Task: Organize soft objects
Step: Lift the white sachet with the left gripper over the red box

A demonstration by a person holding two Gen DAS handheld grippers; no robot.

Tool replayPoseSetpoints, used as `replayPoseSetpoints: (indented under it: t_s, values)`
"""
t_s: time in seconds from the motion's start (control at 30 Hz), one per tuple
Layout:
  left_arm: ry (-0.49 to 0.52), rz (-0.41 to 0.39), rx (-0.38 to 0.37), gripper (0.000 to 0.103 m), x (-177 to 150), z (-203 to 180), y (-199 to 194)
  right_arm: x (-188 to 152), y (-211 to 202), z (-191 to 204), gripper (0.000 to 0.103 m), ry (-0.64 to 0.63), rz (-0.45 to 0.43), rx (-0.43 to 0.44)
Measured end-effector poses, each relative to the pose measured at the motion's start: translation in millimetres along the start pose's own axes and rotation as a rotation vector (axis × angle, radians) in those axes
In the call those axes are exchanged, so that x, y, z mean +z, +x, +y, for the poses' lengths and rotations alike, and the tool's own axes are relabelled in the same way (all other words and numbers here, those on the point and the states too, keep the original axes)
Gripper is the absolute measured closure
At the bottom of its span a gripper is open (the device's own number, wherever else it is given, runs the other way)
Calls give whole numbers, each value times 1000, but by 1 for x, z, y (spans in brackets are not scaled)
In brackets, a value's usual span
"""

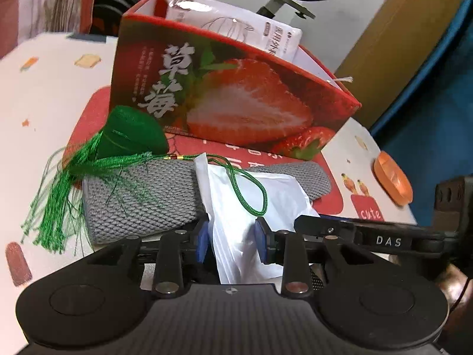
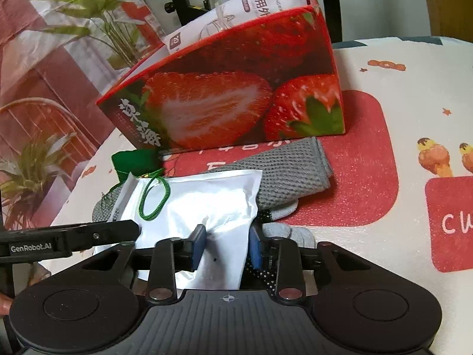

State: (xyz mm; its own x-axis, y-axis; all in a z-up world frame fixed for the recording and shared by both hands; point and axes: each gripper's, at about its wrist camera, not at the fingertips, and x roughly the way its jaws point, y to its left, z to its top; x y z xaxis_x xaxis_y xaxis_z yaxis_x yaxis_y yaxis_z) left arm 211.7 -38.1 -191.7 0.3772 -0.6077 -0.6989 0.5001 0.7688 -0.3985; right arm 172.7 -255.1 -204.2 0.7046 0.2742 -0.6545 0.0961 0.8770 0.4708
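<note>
A white foil pouch [image 1: 251, 207] lies over a folded grey knitted cloth [image 1: 142, 198]. My left gripper [image 1: 232, 241] and my right gripper [image 2: 226, 247] are each shut on a near edge of the pouch [image 2: 207, 204]. A green tasselled sachet [image 1: 133, 134] rests at the cloth's left end, its cord loop [image 1: 251, 192] lying on the pouch. Behind stands the open strawberry-printed box [image 1: 236, 97] with a white mask pack [image 1: 236, 20] inside. The box [image 2: 236, 100] and cloth [image 2: 292, 174] also show in the right wrist view.
An orange oval object [image 1: 391, 177] lies at the table's right edge. The tablecloth [image 2: 399, 82] is white with red patches. A black-dotted grey item [image 2: 283, 230] lies under the pouch near my right gripper. A patterned curtain [image 2: 44, 74] hangs on the left.
</note>
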Motion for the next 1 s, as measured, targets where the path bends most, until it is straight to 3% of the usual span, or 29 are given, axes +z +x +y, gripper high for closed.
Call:
replayPoseSetpoints:
  t_s: [0.1,0.23,0.6,1.0]
  values:
    - [38,-22,13,88,-1,-6,-7,0,-10,10,90,-55,-33,-17]
    - [40,-82,21,95,0,-8,-23,3,-24,14,96,-74,-70,-10]
    - [98,-235,17,96,10,-26,-70,18,-55,42,96,-192,-183,9]
    - [129,-320,4,96,79,-27,-73,101,-63,55,96,-223,-294,42]
